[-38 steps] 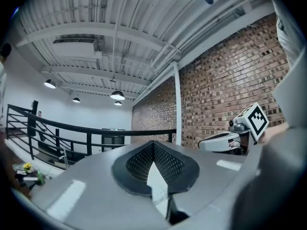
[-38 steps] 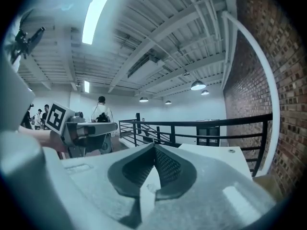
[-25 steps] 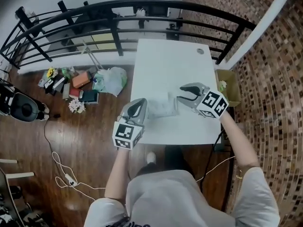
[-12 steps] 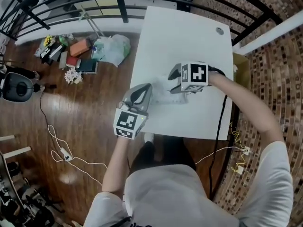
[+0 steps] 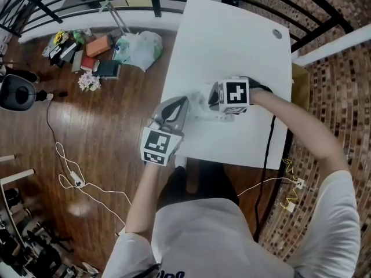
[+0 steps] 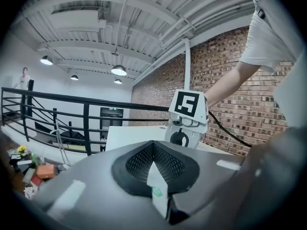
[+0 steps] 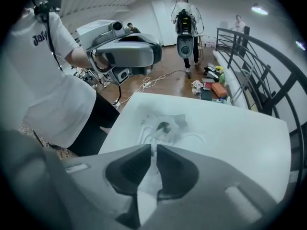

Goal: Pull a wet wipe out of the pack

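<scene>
Left claw point(image 6: 154, 157) is clamped tight on the wet-wipe pack point(image 6: 158, 193), pinching its white edge at the pack's left end. Right claw point(image 7: 154, 150) points steeply down over the pack's opening point(image 7: 164, 126), jaws just closing to a thin slit. Wipe caught or not, can't tell. The white surface point(image 5: 232, 39) lies under the pack.

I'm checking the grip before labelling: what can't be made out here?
Pack: head view, mostly hidden under the right gripper.
Wipe: right gripper view; the jaws have just been closing to a slit, but white on white hides whether one is pinched.
Flap in the shut left gripper: left gripper view; the jaws cover what it belongs to.
Green mark on the flap: too small to read.
</scene>
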